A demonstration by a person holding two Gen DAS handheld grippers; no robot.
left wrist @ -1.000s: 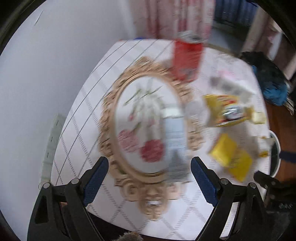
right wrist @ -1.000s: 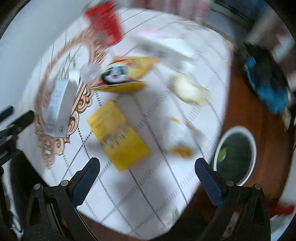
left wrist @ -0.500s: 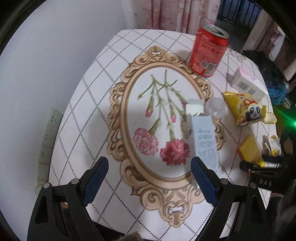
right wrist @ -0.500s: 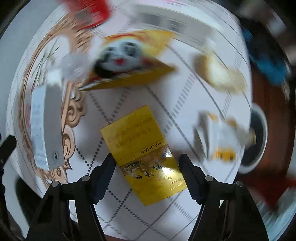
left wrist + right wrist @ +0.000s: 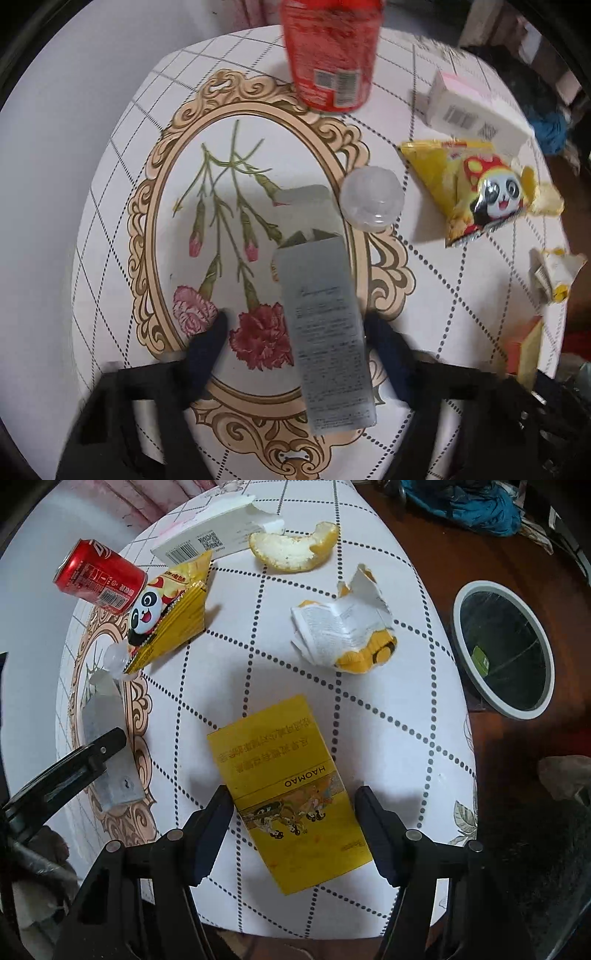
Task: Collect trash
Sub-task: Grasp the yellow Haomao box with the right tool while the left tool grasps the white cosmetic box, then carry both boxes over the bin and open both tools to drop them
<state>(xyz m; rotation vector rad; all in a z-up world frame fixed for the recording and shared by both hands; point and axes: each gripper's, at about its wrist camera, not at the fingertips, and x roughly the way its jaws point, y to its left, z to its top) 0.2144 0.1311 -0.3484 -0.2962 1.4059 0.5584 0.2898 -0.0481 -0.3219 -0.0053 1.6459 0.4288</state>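
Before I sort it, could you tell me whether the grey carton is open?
Open: the grey carton lies flat, far-end flap folded out.

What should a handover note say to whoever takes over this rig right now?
Left gripper: jaws open, straddling the grey carton lying on the table; not closed on it.
Right gripper: jaws open around the yellow box; no grip yet.
Still on the table: red can, panda snack bag, white box, orange peel, torn wrapper, clear cap.
Bin stands beside the table, to the right.
Done: nothing lifted yet.
Left: grip both, bin them, then clear the rest.
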